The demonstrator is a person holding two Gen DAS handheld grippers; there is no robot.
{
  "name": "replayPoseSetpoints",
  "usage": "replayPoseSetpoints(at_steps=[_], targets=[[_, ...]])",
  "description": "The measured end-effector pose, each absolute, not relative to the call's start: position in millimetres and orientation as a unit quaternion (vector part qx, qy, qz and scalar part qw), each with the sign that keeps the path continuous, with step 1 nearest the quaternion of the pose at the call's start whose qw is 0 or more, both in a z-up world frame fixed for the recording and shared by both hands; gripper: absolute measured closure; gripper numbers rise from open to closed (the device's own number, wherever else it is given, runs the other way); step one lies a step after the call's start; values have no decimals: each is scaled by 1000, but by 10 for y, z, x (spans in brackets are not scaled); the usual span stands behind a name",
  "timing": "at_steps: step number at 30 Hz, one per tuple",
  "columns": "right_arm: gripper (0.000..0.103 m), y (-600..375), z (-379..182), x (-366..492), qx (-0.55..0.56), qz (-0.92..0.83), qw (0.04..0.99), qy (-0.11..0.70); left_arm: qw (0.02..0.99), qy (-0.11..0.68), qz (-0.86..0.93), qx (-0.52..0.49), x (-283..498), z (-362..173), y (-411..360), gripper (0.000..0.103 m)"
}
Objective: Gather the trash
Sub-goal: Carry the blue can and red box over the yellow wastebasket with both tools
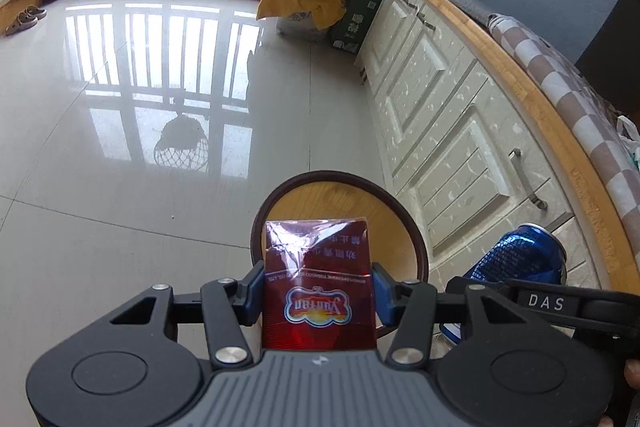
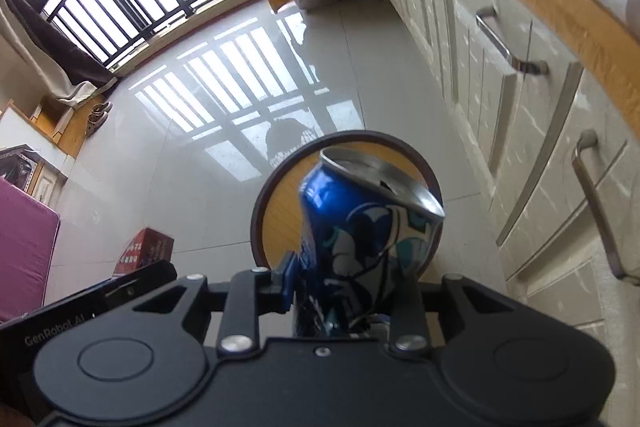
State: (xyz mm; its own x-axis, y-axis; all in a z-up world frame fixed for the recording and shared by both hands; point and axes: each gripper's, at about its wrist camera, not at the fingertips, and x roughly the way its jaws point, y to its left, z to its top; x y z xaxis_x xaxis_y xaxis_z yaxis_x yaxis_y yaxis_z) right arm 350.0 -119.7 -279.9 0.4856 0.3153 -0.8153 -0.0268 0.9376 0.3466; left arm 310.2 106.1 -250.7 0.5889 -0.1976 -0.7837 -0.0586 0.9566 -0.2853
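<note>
1. Your left tongs (image 1: 318, 297) pinch a red cigarette pack (image 1: 318, 283) between their blue pads, one pad on each side of it, and the cellophane at its top is crumpled.
2. Beneath and beyond the pack you have a round bin (image 1: 404, 235) with a dark rim and a wood-coloured inside, standing on the glossy tiled floor (image 1: 120, 187).
3. Your right tongs (image 2: 352, 283) pinch a blue drink can (image 2: 360, 227); it is dented, tilted, and its opened top faces away from you.
4. The can hangs above the same bin (image 2: 280, 211), just right of the pack.
5. To your right, cream cabinet doors (image 2: 540, 131) run under a wood-edged bench (image 2: 560, 11).
</note>
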Motion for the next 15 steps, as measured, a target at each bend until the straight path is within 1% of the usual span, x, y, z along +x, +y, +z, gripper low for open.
replayPoseSetpoints(at_steps=[7,15], targets=[[73,-1157,-3155,3804,177,84,824,532,862,479,-35,-165,3386,-2828,1092,50],[73,-1124,-3286,4076,184,78,815,544,851,492,-28,-184,3722,-3013,1093,50]])
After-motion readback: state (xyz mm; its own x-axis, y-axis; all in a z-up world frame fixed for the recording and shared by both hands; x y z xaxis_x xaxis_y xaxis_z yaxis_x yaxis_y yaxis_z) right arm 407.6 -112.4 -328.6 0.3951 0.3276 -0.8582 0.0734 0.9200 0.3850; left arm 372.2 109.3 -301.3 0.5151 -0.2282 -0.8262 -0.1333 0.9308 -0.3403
